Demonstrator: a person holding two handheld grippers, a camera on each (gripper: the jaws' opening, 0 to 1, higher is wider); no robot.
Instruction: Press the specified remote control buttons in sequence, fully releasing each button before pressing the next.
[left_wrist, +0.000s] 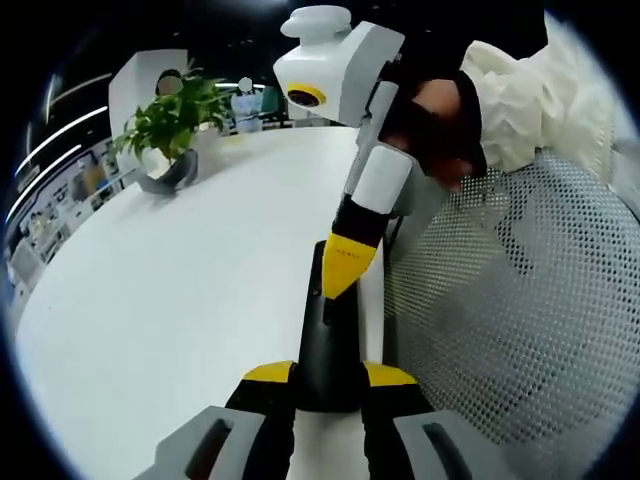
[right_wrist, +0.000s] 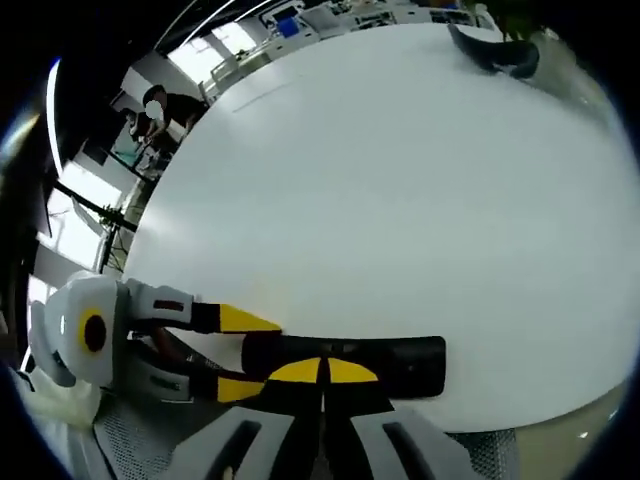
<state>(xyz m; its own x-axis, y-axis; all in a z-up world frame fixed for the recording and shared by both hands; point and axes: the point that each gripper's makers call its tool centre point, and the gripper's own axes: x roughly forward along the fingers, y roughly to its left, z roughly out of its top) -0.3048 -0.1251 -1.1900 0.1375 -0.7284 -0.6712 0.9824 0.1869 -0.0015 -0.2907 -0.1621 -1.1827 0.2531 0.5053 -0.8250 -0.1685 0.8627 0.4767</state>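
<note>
A slim black remote control (left_wrist: 338, 335) lies on the white table (left_wrist: 180, 300) close to its edge. My left gripper (left_wrist: 328, 375) is shut on the remote's near end, one yellow tip on each side. My right gripper (left_wrist: 350, 268), held by a gloved hand (left_wrist: 440, 120), comes down from above, its jaws closed together and their yellow tip resting on the remote's top face. In the right gripper view, my right gripper (right_wrist: 323, 371) sits shut over the remote (right_wrist: 405, 362). The left gripper (right_wrist: 262, 354) clamps the remote's left end there.
A potted green plant (left_wrist: 175, 120) stands at the table's far end; its dark pot (right_wrist: 500, 55) shows in the right gripper view. A white mesh chair (left_wrist: 520, 330) sits just past the table edge beside the remote. A person (right_wrist: 165, 110) is in the background.
</note>
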